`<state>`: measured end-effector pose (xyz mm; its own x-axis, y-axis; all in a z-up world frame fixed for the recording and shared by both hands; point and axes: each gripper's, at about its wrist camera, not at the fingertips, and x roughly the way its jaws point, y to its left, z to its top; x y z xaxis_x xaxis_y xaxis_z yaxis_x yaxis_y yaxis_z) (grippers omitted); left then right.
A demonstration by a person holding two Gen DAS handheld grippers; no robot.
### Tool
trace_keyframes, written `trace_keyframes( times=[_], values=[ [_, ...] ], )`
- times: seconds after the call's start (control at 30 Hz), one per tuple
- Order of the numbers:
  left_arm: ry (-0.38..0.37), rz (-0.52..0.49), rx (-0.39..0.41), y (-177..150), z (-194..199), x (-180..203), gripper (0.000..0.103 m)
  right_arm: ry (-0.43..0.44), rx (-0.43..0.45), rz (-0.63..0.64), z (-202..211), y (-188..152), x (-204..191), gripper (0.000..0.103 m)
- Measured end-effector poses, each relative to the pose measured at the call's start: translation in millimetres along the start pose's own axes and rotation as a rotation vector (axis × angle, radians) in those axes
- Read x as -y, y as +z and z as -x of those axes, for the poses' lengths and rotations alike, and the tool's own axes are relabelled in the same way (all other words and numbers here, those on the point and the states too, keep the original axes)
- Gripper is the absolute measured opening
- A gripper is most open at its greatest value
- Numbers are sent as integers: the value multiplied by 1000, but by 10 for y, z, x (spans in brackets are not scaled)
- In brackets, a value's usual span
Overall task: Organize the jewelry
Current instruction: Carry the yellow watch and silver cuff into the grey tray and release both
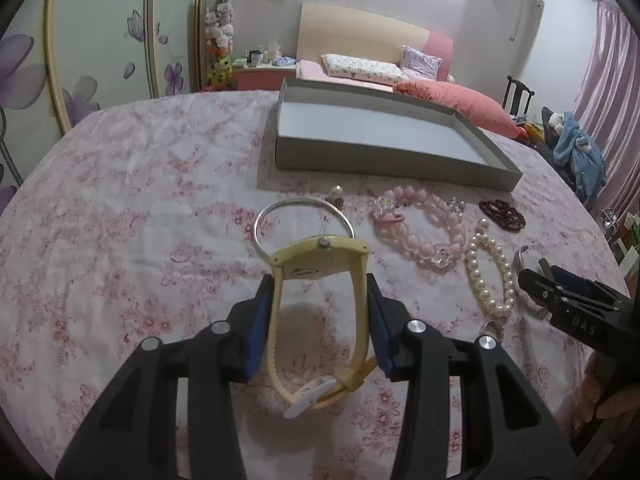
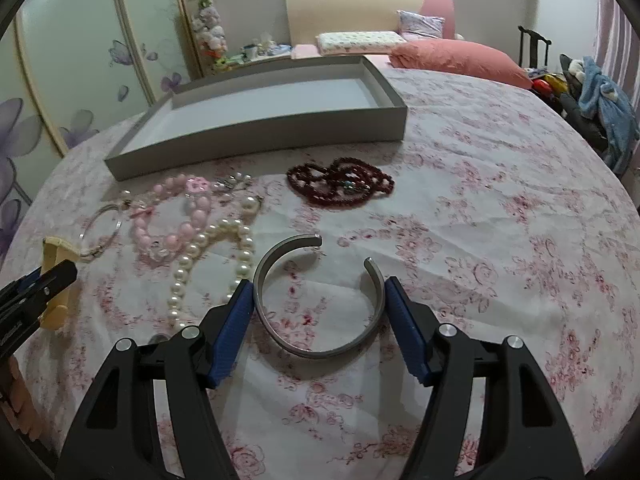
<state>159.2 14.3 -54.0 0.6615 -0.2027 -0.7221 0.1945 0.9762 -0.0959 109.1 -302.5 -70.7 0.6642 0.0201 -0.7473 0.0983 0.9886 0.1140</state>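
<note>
My left gripper (image 1: pixel 319 284) is shut on a pale yellow watch (image 1: pixel 320 258); its blue pads squeeze the strap from both sides above the floral bedspread. In the right wrist view my right gripper (image 2: pixel 319 284) brackets a silver open cuff bracelet (image 2: pixel 316 350) lying flat on the cloth, and both pads touch its outer sides. A grey shallow tray (image 1: pixel 380 160) with a bare white floor stands behind the jewelry. On the cloth lie a thin silver bangle (image 1: pixel 264 216), a pink bead bracelet (image 1: pixel 420 248), a pearl strand (image 1: pixel 480 272) and dark red beads (image 2: pixel 340 184).
A small ring (image 1: pixel 494 326) lies by the pearls. The tray (image 2: pixel 260 136) sits at the back left in the right wrist view. Pillows (image 2: pixel 456 58) lie beyond it, and a chair heaped with clothes (image 2: pixel 592 92) stands past the bed's right edge. A hand (image 1: pixel 600 392) holds the right tool.
</note>
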Motion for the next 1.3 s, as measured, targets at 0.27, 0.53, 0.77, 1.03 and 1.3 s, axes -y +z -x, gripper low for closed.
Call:
trace_keyframes(
  times=[0.27, 0.53, 0.77, 1.03, 1.3],
  values=[
    [29, -24, 58, 42, 144, 92, 43, 34, 104, 53, 179, -12, -117, 66],
    [85, -66, 137, 61, 274, 235, 43, 35, 290, 101, 482, 8, -199, 66],
    [126, -102, 237, 93, 407, 369, 43, 30, 476, 149, 735, 4, -291, 67],
    [141, -118, 288, 184, 464, 470, 43, 35, 561, 171, 780, 126, -352, 67],
    [135, -102, 333, 561, 350, 484, 43, 15, 640, 153, 675, 514, -299, 67]
  ],
)
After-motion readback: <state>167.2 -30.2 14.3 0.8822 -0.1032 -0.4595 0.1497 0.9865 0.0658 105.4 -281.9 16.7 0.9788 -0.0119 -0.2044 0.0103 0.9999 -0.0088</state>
